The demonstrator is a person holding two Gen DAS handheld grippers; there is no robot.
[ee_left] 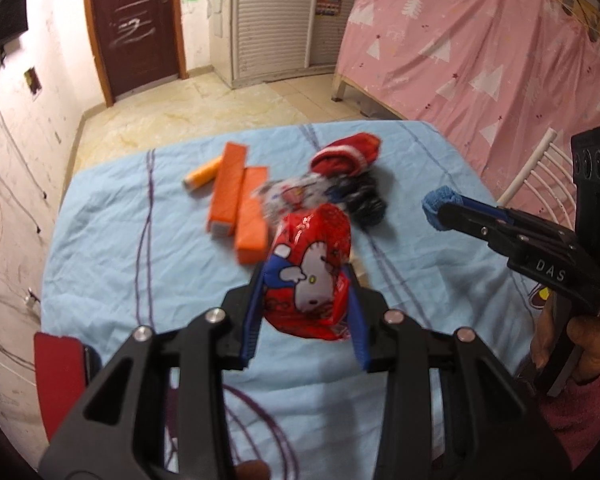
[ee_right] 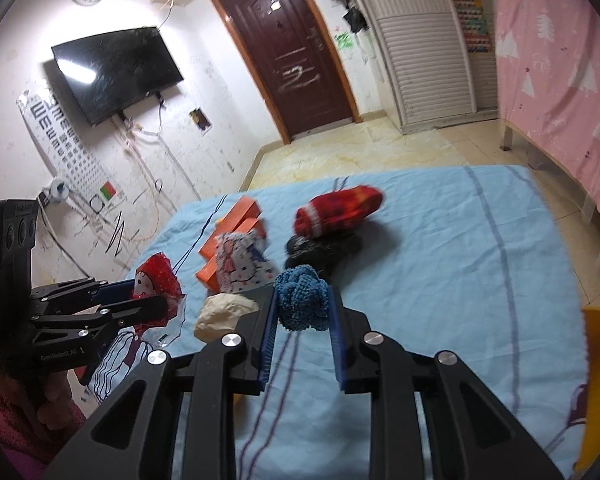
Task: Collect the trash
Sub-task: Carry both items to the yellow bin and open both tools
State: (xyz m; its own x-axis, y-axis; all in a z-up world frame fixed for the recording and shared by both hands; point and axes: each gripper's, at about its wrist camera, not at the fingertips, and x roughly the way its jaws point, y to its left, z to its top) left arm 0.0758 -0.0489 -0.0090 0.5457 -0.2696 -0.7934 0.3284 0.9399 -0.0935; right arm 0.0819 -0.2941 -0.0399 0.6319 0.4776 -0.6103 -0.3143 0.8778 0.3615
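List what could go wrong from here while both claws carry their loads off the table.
1. The left claw pinches a crinkly red cartoon wrapper that bulges past its fingers; the slick film could slip free.
2. The right claw grips only part of a blue knitted ball, which could squeeze out.
3. Both claws sit close above the clutter; either load could snag the white cartoon wrapper or the black bag and drag them off the blue tablecloth.
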